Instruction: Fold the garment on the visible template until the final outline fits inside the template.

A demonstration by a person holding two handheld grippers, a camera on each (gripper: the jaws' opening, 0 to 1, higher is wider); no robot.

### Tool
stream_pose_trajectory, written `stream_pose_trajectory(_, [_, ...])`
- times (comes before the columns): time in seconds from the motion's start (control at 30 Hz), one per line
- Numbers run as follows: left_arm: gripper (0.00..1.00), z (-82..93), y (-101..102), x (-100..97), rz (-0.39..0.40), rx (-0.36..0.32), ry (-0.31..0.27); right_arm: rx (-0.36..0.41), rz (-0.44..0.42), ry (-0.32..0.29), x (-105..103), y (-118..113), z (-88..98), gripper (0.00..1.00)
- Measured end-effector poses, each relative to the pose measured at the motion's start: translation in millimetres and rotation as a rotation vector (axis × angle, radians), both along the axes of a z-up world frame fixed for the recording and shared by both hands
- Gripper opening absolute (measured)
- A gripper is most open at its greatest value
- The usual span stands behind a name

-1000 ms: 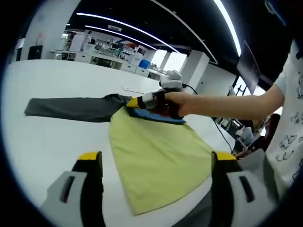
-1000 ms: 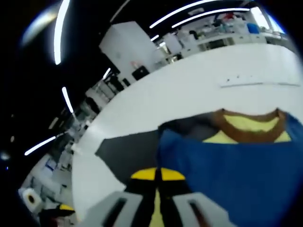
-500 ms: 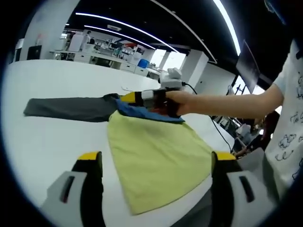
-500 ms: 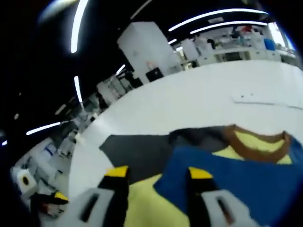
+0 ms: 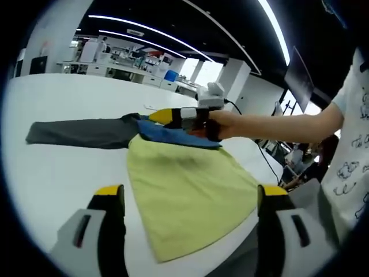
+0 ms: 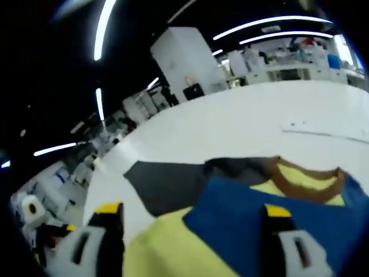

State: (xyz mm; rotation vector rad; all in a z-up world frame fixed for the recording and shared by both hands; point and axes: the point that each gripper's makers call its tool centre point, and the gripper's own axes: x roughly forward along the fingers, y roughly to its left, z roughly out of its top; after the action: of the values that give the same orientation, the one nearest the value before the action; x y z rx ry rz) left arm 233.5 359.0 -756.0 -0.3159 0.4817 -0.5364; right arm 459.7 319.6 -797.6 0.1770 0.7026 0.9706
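Lay flat on white table (image 5: 52, 167): yellow garment (image 5: 190, 190) (gray sleeve (image 5: 81, 131) outstretched); left gripper (image 5: 190, 199), right gripper (image 6: 190, 214) both gaped wide, empty.

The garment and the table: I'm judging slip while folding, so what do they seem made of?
The garment looks like soft matte knit fabric, probably cotton: it drapes flat with gentle creases, and has a ribbed-looking brown collar. The table looks like smooth white laminate with faint sheen.
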Motion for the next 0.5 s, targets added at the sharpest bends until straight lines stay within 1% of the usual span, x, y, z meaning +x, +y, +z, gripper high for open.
stream_pose_trajectory(0.1, [0.93, 1.7, -1.8, 1.2, -0.006, 0.0, -0.004, -0.014, -0.019, -0.005, 7.1, -13.8, -1.1, 0.99])
stream_pose_trajectory(0.23, [0.93, 2.5, -3.9, 2.6, -0.017, 0.002, -0.005, -0.009, -0.052, -0.006, 10.9, -31.7, 4.1, 0.99])
stream_pose_trajectory(0.27, [0.93, 3.9, -5.1, 3.2, -0.019, -0.002, -0.009, -0.013, -0.056, -0.008, 12.2, -35.9, 3.3, 0.99])
stream_pose_trajectory(0.33, [0.93, 5.8, -6.8, 4.0, -0.022, -0.003, -0.013, -0.018, -0.061, -0.009, 14.1, -46.2, 3.9, 0.94])
stream_pose_trajectory(0.43, [0.93, 7.9, -8.3, 6.0, -0.026, -0.01, -0.017, -0.014, -0.084, -0.019, 20.0, -59.1, 6.0, 0.97])
stream_pose_trajectory(0.5, [0.93, 7.9, -8.9, 6.5, -0.028, -0.007, -0.018, -0.025, -0.087, -0.016, 17.5, -66.1, 6.6, 0.95])
